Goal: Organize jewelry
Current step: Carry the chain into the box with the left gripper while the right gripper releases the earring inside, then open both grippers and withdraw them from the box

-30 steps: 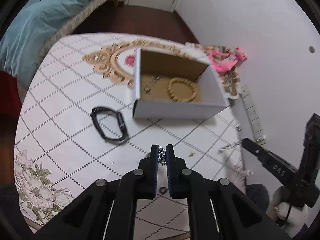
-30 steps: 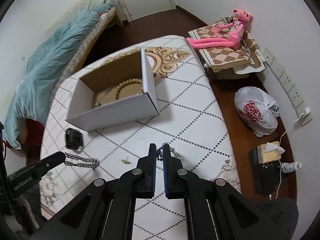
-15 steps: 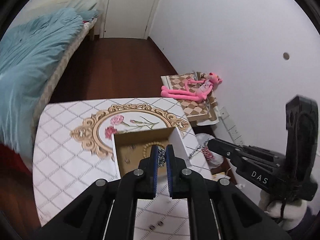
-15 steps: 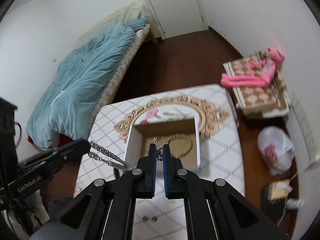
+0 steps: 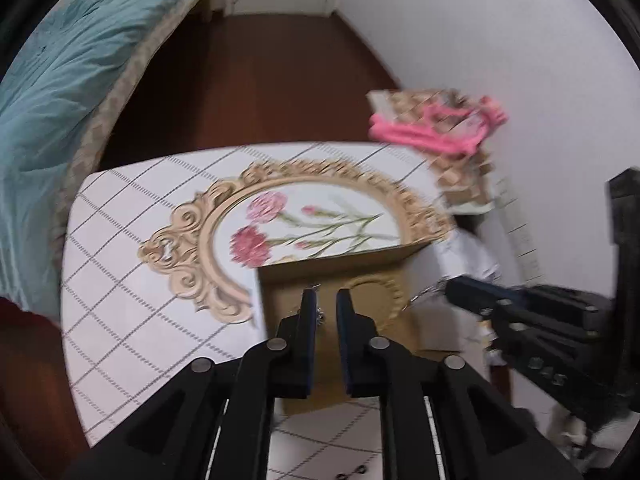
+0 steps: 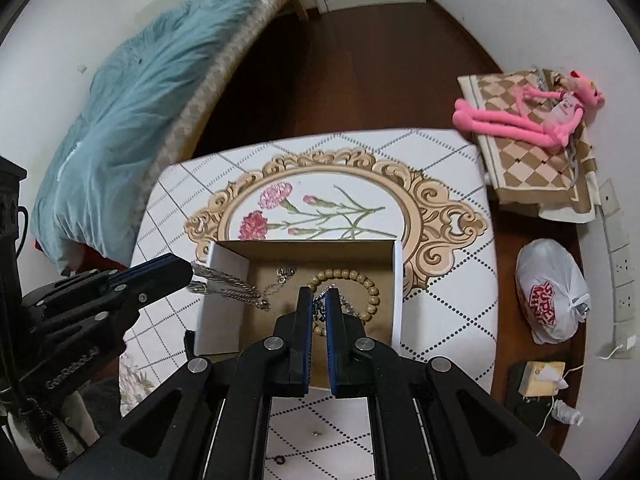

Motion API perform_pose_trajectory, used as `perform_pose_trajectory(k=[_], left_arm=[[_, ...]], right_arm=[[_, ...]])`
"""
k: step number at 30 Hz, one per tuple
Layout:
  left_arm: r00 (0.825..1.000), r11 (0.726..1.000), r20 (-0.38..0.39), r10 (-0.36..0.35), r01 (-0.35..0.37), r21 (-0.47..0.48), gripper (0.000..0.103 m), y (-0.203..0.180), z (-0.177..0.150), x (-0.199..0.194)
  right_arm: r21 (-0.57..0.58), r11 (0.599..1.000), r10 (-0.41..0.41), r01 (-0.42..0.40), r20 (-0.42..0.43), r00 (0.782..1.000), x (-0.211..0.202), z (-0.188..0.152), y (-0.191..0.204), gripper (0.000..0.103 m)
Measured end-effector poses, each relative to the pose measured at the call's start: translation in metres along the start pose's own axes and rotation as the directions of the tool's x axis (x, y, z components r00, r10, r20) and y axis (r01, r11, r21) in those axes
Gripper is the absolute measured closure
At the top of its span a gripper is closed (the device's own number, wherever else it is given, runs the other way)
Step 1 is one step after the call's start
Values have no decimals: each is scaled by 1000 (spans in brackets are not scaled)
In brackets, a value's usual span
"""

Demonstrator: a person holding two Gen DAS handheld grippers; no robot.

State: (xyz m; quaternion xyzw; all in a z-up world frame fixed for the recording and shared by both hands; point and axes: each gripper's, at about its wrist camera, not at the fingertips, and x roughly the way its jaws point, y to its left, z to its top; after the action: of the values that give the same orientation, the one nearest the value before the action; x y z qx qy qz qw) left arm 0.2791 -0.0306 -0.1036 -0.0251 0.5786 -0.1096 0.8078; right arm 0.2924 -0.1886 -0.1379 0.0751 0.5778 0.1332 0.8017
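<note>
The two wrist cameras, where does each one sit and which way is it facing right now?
Left wrist: on the left hand-held gripper, looking steeply down at the box; its jaws are opening beside a chain end; right hand-held gripper enters at the right.
Right wrist: on the right one, over the box, shut on the chain; left one at the left.
Shared: box, table, both grippers.
</note>
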Motion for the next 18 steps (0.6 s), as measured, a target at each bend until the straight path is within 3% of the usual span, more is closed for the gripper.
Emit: perform_pose_trajectory(k=[2, 5, 6, 7, 9, 11, 13, 18], left_arm=[[997, 998, -25, 67, -67, 1, 84, 3, 1, 10], [994, 994, -14, 113, -113, -2, 46, 9, 0, 13], [992, 992, -1, 123, -123, -9, 29, 11, -1, 11], [991, 991, 10, 133, -133, -13, 19, 13, -2, 9], [987, 987, 14, 158, -158, -24, 16, 19, -3, 7], [984, 983, 11, 178, -178, -45, 13, 25, -5, 6], [980, 978, 13, 197, -196, -68, 1, 30, -9, 6], [970, 968, 34, 239, -235, -88, 1, 34, -25, 3]], right_arm=[[1, 1000, 15, -15, -43, 999, 10, 3, 0, 96], [-2, 1000, 12, -13, -104, 994, 23, 5, 2, 95], [1, 1000, 10, -10, -126, 992, 27, 5, 1, 95], [8, 1000, 9, -8, -142, 990, 30, 5, 0, 94], [10, 1000, -6, 8, -152, 988, 32, 3, -2, 83], [1, 999, -32, 32, -139, 990, 31, 1, -2, 54], [-8, 998, -67, 66, -118, 991, 27, -3, -2, 43], [-20, 986, -169, 168, -58, 984, 17, -16, 0, 17]])
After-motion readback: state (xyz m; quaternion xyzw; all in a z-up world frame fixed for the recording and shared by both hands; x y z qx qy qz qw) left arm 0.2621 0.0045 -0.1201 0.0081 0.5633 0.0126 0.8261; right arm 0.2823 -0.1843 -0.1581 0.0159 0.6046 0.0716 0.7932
